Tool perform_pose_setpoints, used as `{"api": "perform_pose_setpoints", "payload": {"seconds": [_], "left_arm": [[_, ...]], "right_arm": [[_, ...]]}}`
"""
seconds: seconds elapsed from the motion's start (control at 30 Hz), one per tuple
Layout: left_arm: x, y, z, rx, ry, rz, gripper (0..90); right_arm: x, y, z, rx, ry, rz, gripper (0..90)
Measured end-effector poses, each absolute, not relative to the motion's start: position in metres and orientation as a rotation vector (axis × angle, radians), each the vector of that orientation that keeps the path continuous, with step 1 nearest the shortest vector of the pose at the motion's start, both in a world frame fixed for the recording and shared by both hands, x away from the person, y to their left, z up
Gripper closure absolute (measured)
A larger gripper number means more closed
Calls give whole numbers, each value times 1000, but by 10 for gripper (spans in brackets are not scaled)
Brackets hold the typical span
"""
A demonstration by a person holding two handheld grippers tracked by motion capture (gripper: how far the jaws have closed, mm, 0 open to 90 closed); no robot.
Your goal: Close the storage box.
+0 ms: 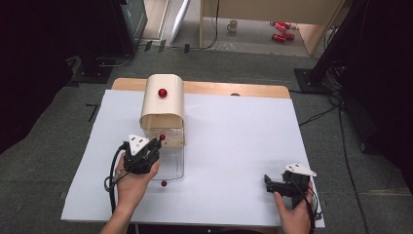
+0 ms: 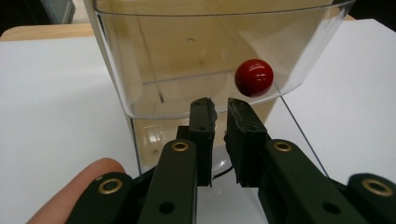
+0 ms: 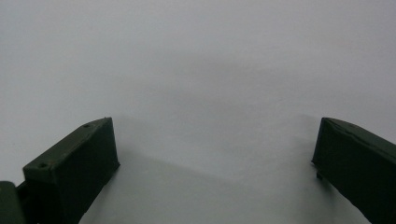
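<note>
My left gripper (image 2: 218, 108) has its jaws drawn together with a narrow gap, at the near edge of the clear drawer (image 1: 171, 163) — I cannot tell if they pinch anything. The drawer is slid out toward six o'clock from the wooden box (image 1: 162, 105), and its red knob (image 2: 253, 77) sits just past my jaws at one o'clock. So I judge the pulling-out mostly done; letting go remains. My right gripper (image 1: 275, 185) rests at four o'clock on the white sheet (image 1: 234, 146) — jaws wide apart, holding nothing.
</note>
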State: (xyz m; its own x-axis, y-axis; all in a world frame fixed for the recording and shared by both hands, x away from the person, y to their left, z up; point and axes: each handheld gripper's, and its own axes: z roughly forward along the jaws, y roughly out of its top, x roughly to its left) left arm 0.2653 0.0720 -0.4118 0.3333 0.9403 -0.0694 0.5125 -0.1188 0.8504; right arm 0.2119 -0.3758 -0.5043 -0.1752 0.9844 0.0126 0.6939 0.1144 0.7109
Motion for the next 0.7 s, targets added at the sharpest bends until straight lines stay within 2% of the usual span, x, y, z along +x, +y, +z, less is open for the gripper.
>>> {"api": "perform_pose_setpoints", "payload": {"seconds": [0.4,0.6,0.7], "left_arm": [[275,66,-412,1786,1287,631,809],[274,66,-413,1780,1282,622,777],[270,66,-413,1786,1263,623,654]], "right_arm": [[212,-376,-504,1625,1929,817,0],[212,-376,-504,1624,1930,817,0],[212,-376,-504,1625,1930,817,0]]}}
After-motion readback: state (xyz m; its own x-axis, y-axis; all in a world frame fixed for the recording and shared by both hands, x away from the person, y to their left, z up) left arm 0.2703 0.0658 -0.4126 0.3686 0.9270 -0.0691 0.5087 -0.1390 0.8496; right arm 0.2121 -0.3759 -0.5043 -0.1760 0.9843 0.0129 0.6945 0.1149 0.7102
